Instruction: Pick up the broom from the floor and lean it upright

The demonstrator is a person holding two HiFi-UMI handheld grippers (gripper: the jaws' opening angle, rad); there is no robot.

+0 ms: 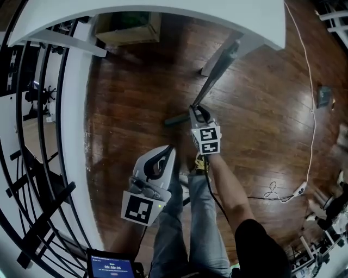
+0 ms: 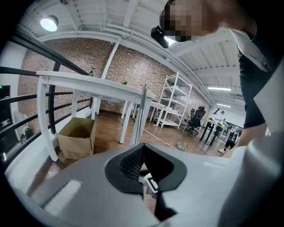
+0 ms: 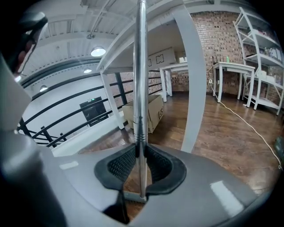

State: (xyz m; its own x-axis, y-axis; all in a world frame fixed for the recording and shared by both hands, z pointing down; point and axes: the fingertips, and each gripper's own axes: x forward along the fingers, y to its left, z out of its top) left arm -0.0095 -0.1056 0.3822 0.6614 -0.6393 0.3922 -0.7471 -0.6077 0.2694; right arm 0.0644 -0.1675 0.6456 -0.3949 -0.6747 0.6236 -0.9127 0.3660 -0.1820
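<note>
Logged: right gripper [image 3: 140, 148] held fingers clamped on the slanted metal handle of the broom [image 3: 141, 66] above the wooden floor [image 1: 136, 81]; left gripper [image 2: 143, 145], nearer, had fingers closed, empty.

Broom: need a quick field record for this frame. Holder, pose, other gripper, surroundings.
holder: right gripper, shut on the broom at its metal handle
pose: handle stands steeply, its top near the edge of the white table; contact with the table unclear
other gripper: left gripper, jaws together, nothing between them
surroundings: cardboard box under the table, wooden floor
task state: lifted, not shown leaning yet
</note>
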